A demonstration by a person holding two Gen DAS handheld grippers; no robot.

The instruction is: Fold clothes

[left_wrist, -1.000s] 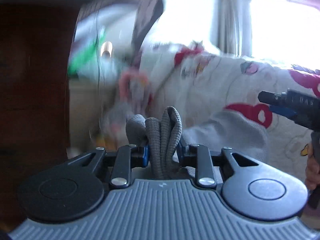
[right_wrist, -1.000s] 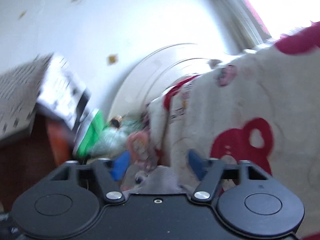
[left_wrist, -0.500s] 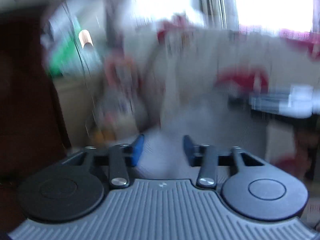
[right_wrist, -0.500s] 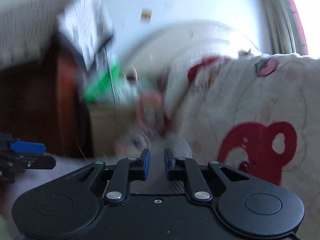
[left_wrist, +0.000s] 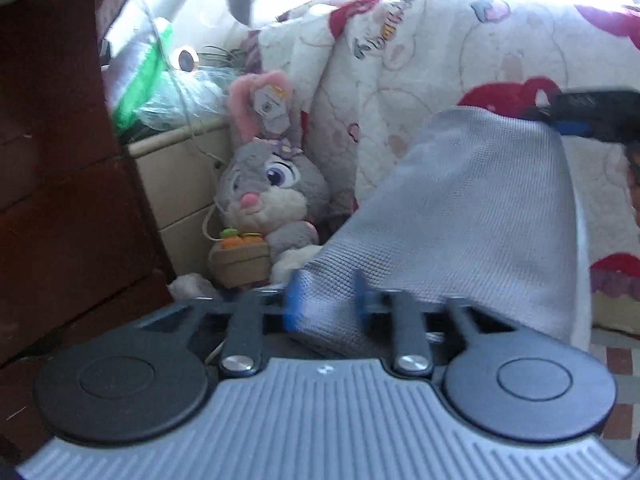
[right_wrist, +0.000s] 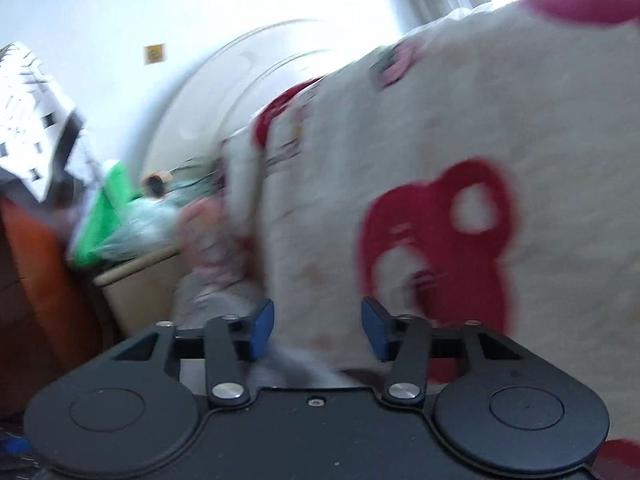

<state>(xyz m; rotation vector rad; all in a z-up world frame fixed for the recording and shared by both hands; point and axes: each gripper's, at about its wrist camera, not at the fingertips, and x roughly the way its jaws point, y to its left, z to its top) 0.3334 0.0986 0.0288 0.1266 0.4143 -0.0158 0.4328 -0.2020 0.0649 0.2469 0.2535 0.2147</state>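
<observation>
2 grippers observed: we find the left gripper (left_wrist: 325, 300) spread around the grey garment (left_wrist: 472, 216), right gripper (right_wrist: 318, 328) released, beside the quilt (right_wrist: 460, 128).

No legible text — only blur.

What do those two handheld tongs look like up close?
The left tongs have a ribbed grey body, black round side discs, black arms with silver rivets and blue pads. The right tongs are built the same but with a smooth black body, a small centre screw and blue pads.
</observation>
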